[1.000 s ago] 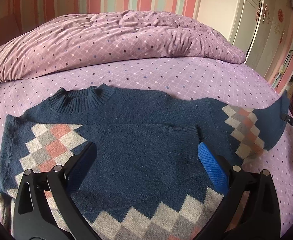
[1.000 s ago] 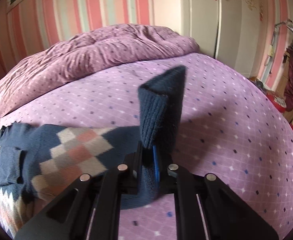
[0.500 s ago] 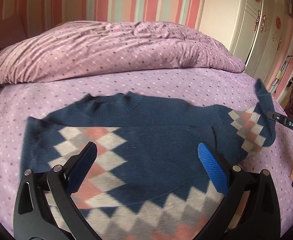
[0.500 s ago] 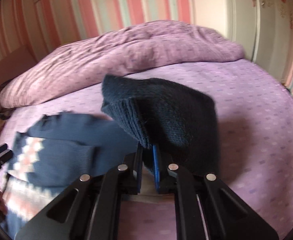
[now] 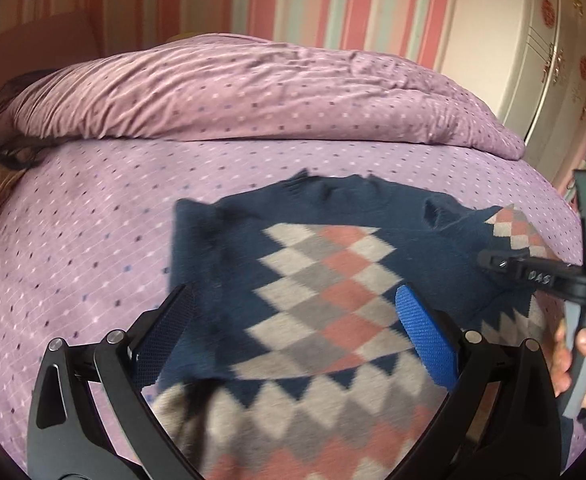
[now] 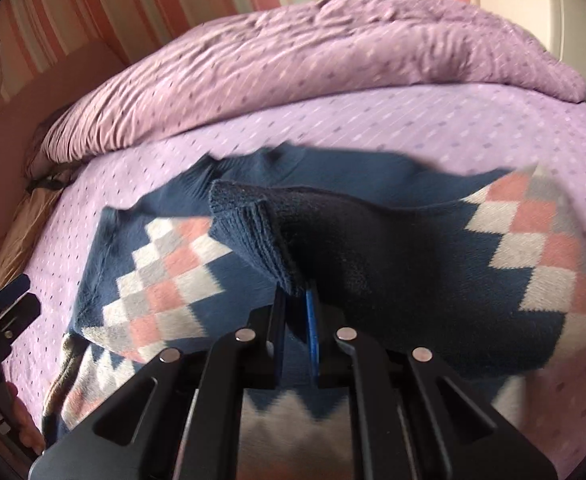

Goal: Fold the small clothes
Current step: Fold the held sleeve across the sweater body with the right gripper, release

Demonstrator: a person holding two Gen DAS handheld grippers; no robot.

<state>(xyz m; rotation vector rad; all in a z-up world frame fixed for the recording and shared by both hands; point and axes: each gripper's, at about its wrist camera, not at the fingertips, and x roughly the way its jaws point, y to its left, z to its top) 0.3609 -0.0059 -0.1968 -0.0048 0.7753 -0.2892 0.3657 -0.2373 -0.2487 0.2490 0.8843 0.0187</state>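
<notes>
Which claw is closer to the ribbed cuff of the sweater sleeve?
The right. The right claw is shut on the sleeve just below its ribbed cuff. The left claw hangs open over the sweater's body, off to the side of the cuff.

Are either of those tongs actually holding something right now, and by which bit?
The right tongs pinch the sweater by its ribbed sleeve cuff. The left tongs are open, holding nothing.

Navy argyle sweater [image 5: 333, 280] flat on bed, right sleeve [image 6: 373, 248] folded across chest.
</notes>
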